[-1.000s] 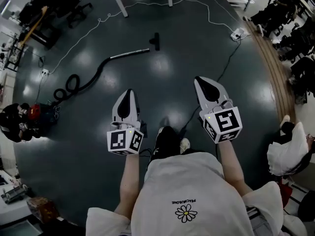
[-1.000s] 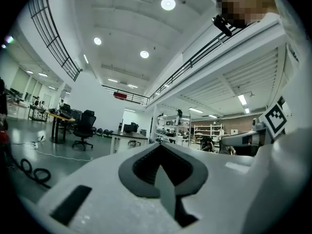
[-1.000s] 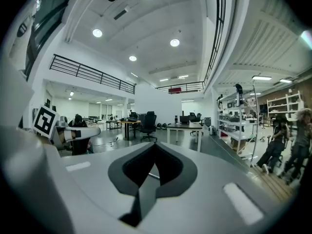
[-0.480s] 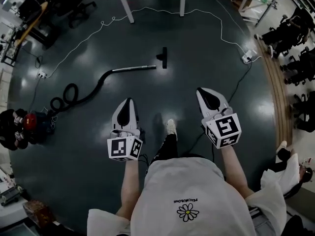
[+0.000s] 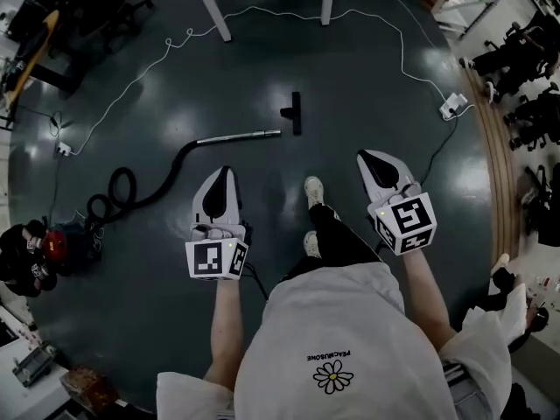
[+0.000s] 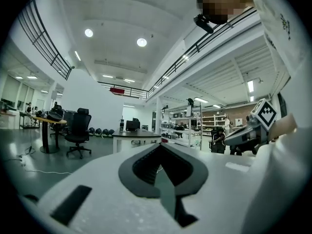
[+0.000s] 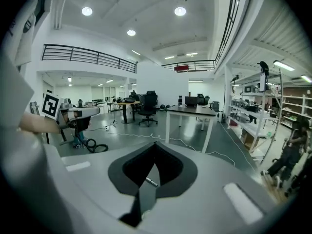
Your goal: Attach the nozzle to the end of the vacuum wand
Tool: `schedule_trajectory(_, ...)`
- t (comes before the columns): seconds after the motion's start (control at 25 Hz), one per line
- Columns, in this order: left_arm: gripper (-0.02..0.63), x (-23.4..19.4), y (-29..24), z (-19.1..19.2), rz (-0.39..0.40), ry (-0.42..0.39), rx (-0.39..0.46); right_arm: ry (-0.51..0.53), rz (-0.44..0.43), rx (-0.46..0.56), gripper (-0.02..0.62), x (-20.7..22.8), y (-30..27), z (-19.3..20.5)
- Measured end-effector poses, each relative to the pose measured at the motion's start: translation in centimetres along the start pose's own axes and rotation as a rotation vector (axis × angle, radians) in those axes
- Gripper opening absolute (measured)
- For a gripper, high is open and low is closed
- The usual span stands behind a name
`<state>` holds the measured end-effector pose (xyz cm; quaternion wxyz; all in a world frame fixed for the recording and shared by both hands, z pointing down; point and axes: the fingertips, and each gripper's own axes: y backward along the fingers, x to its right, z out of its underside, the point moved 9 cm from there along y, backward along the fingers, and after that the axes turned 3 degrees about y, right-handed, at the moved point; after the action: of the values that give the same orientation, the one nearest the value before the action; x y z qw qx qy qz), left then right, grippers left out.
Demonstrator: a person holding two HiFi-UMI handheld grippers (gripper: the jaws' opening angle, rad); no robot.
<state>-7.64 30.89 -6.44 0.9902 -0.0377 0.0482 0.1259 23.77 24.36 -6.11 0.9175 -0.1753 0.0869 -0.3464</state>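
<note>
- White cable [image 5: 254, 10] snakes over the dark floor [image 5: 367, 68] to a power strip [image 5: 452, 105].
- Two white table legs [image 5: 211, 5] up top.
- Black office chair [image 6: 79, 130] sits beside a desk [image 6: 48, 122].

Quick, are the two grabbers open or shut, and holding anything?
Left gripper: closed, holding nothing.
Right gripper: closed, holding nothing.

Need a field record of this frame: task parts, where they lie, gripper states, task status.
wand: metal tube lying flat on the floor ahead of the person, joined to the black hose
nozzle: on the floor just right of the wand's free end, a gap between them
left gripper: jaws together, empty
right gripper: jaws together, empty
contact: neither gripper touches wand or nozzle
status: nozzle not attached
other: white cable runs across the floor
</note>
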Motion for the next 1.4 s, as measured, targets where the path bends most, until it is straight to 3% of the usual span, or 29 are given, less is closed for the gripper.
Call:
schedule_trajectory(0.12,0.001,-3.2,-4.9,2.0,0.025,-0.008,-0.057,0.017,-0.033,-0.027,0.008,2.8,-6.4,-0.5)
schedule_trajectory(0.2,0.002,-5.7,-9.1,4.7,0.131,-0.052,-0.115,0.060,-0.101,-0.046,0.008,4.4,-11.7,-0.3)
schedule_trajectory(0.24,0.052,-7.1,-11.7,6.8,0.211,-0.090,-0.154,0.097,-0.162,-0.059,0.008,5.0,-14.9,0.3)
schedule_trajectory(0.28,0.144,-8.6,-14.3,9.7,0.300,-0.148,-0.207,0.142,-0.237,-0.078,0.026,5.6,-18.4,1.7)
schedule_trajectory(0.32,0.191,-10.4,-17.0,13.6,0.392,-0.229,-0.288,0.185,-0.317,-0.107,0.137,6.1,-22.4,3.8)
schedule_trajectory(0.4,0.285,-14.8,-22.5,24.6,0.556,-0.413,-0.514,0.245,-0.448,-0.174,0.233,7.6,-31.4,10.7)
schedule_trajectory(0.52,0.281,-21.7,-29.6,44.0,0.730,-0.659,-0.817,0.302,-0.558,-0.272,0.259,9.7,-46.4,25.1)
schedule_trajectory(0.6,0.274,-25.8,-33.4,55.5,0.791,-0.781,-0.951,0.363,-0.589,-0.337,0.278,10.6,-55.8,34.5)
schedule_trajectory(0.72,0.270,-30.2,-37.2,68.3,0.834,-0.867,-1.082,0.439,-0.634,-0.439,0.281,11.5,-66.8,45.8)
schedule_trajectory(0.84,0.291,-33.0,-39.0,77.0,0.867,-0.908,-1.212,0.495,-0.706,-0.562,0.290,11.3,-73.7,52.8)
schedule_trajectory(0.92,0.285,-33.6,-39.6,80.7,0.889,-0.920,-1.246,0.525,-0.704,-0.654,0.281,11.6,-76.6,55.8)
schedule_trajectory(1.0,0.209,-34.1,-40.0,81.9,0.933,-0.894,-1.259,0.577,-0.667,-0.711,0.220,11.6,-78.6,57.6)
schedule_trajectory(1.04,0.207,-34.4,-39.9,81.8,0.947,-0.873,-1.256,0.605,-0.648,-0.709,0.218,11.3,-79.1,58.1)
schedule_trajectory(1.28,0.184,-35.0,-38.7,81.7,0.903,-0.693,-1.138,0.613,-0.578,-0.590,0.192,11.1,-77.7,59.1)
schedule_trajectory(1.4,0.184,-35.4,-38.4,79.8,0.870,-0.654,-1.106,0.594,-0.649,-0.513,0.190,10.6,-75.9,57.6)
